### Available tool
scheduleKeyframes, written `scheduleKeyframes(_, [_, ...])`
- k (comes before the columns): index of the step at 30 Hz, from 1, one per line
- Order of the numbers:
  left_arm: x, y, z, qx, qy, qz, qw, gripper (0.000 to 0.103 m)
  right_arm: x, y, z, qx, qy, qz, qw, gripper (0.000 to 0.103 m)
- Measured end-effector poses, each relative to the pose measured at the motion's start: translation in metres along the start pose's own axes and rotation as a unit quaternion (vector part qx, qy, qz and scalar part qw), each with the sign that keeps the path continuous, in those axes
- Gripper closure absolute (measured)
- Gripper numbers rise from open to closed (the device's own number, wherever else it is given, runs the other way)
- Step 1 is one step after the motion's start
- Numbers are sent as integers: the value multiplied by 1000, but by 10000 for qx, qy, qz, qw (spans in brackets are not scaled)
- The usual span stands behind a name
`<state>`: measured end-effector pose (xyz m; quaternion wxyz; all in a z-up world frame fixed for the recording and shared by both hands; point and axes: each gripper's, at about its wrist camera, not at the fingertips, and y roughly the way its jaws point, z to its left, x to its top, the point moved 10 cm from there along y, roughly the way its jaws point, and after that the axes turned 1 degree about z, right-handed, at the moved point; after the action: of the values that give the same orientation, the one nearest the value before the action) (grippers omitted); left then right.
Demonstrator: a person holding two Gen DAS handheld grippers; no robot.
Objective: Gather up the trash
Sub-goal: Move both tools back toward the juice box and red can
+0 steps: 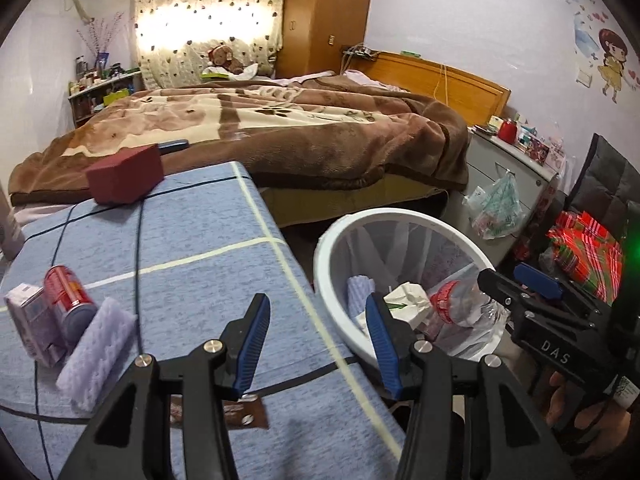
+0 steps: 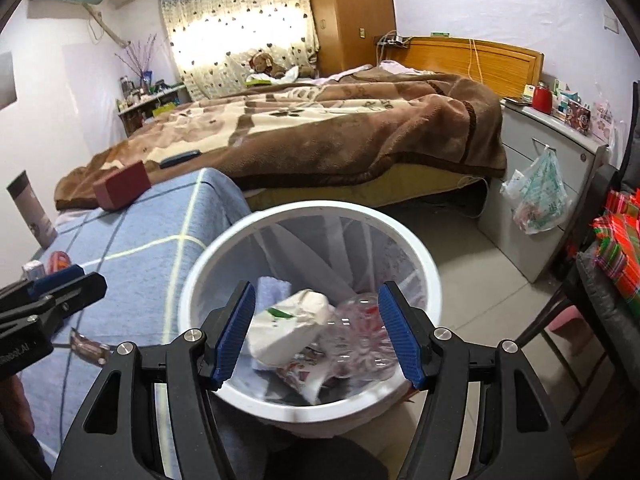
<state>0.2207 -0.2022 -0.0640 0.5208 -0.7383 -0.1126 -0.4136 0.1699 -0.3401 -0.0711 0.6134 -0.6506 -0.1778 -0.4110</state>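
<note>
My left claw (image 1: 316, 344) parted and empty over the table edge, my right claw (image 2: 316, 334) wide and empty above the white bin (image 2: 208, 276) of trash, red can (image 1: 66, 292) at nine o'clock on the blue cloth (image 1: 192, 240)

**Stuff you can't really make out here**

The bin's (image 2: 430, 280) near rim is hiding behind the right gripper's body. The crushed bottle (image 2: 360, 340) is blurring out, label unreadable. The left gripper (image 2: 60, 280) is getting cut off at the frame edge, and the wrapper (image 1: 240, 410) is sitting mostly hidden.
</note>
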Motion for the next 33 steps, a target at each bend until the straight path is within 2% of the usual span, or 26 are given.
scheduleKeyframes(2, [-1,-5,9,29,-57,-39,10000,51,-1,-2,8,104,-32,-33,9999,37])
scheduleKeyframes(6, [-4,-20,32,316,-125,-165,9993,51,-1,-4,27,345,-107,-56,9993,37])
scheduleKeyframes(15, [-17,-48,94,654,-568,-330,9957,50,-8,0,78,735,-512,32,9960,37])
scheduleKeyframes(21, [-31,-63,141,1069,-813,-330,9904,49,-11,3,107,972,-733,95,9925,37])
scheduleKeyframes(33, [-55,-78,220,1588,-1303,-239,9784,45,-10,8,168,1369,-1264,155,9824,37])
